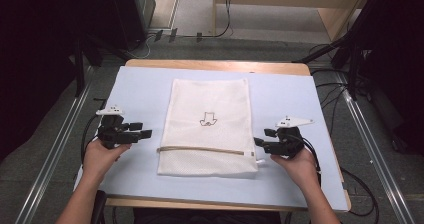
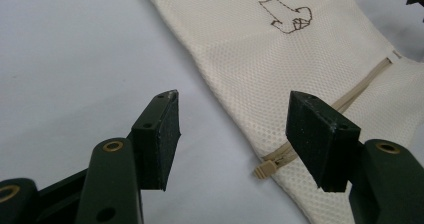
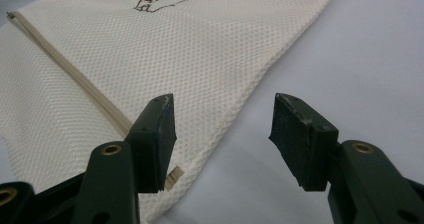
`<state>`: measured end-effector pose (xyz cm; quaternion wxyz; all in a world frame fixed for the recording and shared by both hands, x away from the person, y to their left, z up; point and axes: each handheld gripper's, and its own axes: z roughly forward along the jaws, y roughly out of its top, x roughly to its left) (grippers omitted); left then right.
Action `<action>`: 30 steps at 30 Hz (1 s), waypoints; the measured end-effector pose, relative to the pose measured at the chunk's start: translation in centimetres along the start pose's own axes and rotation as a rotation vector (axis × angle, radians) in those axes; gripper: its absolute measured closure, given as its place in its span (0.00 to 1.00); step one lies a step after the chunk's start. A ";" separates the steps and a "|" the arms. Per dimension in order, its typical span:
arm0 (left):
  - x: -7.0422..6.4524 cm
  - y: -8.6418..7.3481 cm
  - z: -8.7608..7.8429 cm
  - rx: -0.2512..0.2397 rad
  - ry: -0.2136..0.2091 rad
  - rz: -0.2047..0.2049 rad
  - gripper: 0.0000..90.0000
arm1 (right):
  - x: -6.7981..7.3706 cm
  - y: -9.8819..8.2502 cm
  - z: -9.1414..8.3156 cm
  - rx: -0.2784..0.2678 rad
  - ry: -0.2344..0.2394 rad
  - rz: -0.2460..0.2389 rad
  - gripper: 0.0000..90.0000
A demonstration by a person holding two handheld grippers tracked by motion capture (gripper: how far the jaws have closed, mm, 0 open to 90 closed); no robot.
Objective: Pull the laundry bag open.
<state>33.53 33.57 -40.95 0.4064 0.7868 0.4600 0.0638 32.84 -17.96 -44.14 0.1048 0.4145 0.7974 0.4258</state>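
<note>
We had the mesh laundry bag [image 1: 209, 126] lying flat in the middle of the pale blue table cover [image 1: 140, 86], its zipper [image 1: 200, 149] running across the near end and looking closed. Our left gripper [image 1: 142, 130] sat just off the bag's left edge, jaws wide and empty; our right gripper [image 1: 264, 137] sat at the right edge, equally wide, holding nothing. We judged the bag laid out and released, with any further handling not yet begun.

My left tongs [image 2: 232, 134] gape empty; the mesh bag [image 2: 260, 59] lies ahead, its zipper pull [image 2: 264, 170] beside my right jaw.
</note>
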 end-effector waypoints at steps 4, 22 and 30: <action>0.6 -0.1 -0.3 -0.009 0.029 0.003 0.41 | -0.7 -0.2 -0.3 -0.018 -0.013 -0.006 0.44; 2.2 -0.7 -0.2 -0.008 0.124 0.029 0.32 | -4.3 -1.5 -1.4 -0.034 -0.110 0.053 0.37; 2.4 -0.7 0.1 0.008 0.110 0.010 0.31 | -4.3 -1.5 -1.3 -0.028 -0.113 0.058 0.37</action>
